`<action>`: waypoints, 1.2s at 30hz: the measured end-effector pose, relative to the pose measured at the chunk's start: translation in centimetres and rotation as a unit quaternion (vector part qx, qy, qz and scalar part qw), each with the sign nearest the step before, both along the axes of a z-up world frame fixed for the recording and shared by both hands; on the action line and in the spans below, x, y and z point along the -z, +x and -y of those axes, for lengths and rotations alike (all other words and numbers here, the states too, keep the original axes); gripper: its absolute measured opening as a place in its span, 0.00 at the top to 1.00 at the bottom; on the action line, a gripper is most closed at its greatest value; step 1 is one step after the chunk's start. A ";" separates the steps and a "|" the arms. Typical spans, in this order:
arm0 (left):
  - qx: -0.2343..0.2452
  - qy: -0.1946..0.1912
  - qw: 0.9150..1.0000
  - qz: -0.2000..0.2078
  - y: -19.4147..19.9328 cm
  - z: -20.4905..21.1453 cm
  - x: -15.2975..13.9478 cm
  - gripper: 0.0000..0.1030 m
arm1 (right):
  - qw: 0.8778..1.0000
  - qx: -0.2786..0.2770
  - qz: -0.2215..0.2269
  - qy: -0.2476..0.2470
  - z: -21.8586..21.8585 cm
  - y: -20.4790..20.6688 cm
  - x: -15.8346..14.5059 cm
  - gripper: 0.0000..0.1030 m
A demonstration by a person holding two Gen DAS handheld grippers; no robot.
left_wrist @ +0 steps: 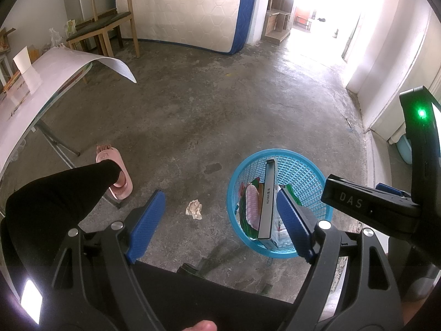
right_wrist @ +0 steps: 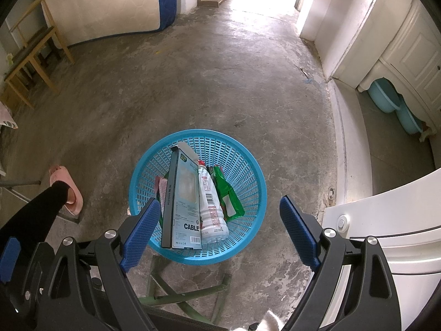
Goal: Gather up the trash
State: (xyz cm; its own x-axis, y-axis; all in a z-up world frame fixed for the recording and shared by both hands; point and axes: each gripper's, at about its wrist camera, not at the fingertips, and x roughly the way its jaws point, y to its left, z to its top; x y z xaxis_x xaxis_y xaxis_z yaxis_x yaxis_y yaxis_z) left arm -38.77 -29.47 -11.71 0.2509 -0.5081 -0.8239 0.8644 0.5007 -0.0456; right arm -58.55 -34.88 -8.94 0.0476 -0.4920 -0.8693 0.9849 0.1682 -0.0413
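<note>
A round blue mesh basket point(right_wrist: 248, 165) stands on the concrete floor; it also shows in the left wrist view point(left_wrist: 303, 171). In it lie a flat cable box point(right_wrist: 183, 201), a white plastic bottle point(right_wrist: 210, 207), a green wrapper point(right_wrist: 227, 195) and a pink cloth point(left_wrist: 252, 204). A crumpled paper ball point(left_wrist: 194, 209) lies on the floor left of the basket. My left gripper point(left_wrist: 220, 220) is open and empty, above the floor between paper and basket. My right gripper point(right_wrist: 220, 229) is open and empty, just above the basket's near rim.
The person's black-clad leg and pink slipper point(left_wrist: 117, 173) are at left. A folding table point(left_wrist: 41, 93) with a curled white sheet stands far left, a wooden chair point(left_wrist: 107, 22) and a mattress point(left_wrist: 187, 11) behind. White cabinets point(right_wrist: 386, 41) and blue tubs point(right_wrist: 391, 99) are right.
</note>
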 end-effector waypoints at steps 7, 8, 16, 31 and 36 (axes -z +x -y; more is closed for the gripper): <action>0.000 0.000 1.000 0.000 0.0 0.0 0.0 0.24 | 1.000 0.000 0.000 0.000 0.0 0.1 0.1 0.17; 0.000 0.000 1.000 0.000 0.0 0.0 0.0 0.24 | 1.000 0.000 0.000 0.001 0.0 0.0 0.1 0.17; 0.000 0.000 1.000 -0.001 0.0 0.0 0.0 0.24 | 1.000 0.000 0.000 0.001 0.0 0.0 0.1 0.17; 0.000 0.000 1.000 0.000 0.0 0.0 0.0 0.24 | 1.000 0.001 0.000 0.003 -0.1 0.0 0.2 0.17; 0.000 0.000 1.000 0.000 -0.1 0.1 0.0 0.24 | 1.000 0.001 0.001 0.003 -0.3 0.0 0.4 0.17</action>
State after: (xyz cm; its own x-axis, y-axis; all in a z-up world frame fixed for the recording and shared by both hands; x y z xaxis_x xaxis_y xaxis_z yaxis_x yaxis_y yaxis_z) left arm -38.86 -29.53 -11.70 0.2508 -0.5079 -0.8241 0.8646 0.5005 -0.0453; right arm -58.55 -34.55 -9.36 0.0476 -0.4866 -0.8723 0.9853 0.1663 -0.0390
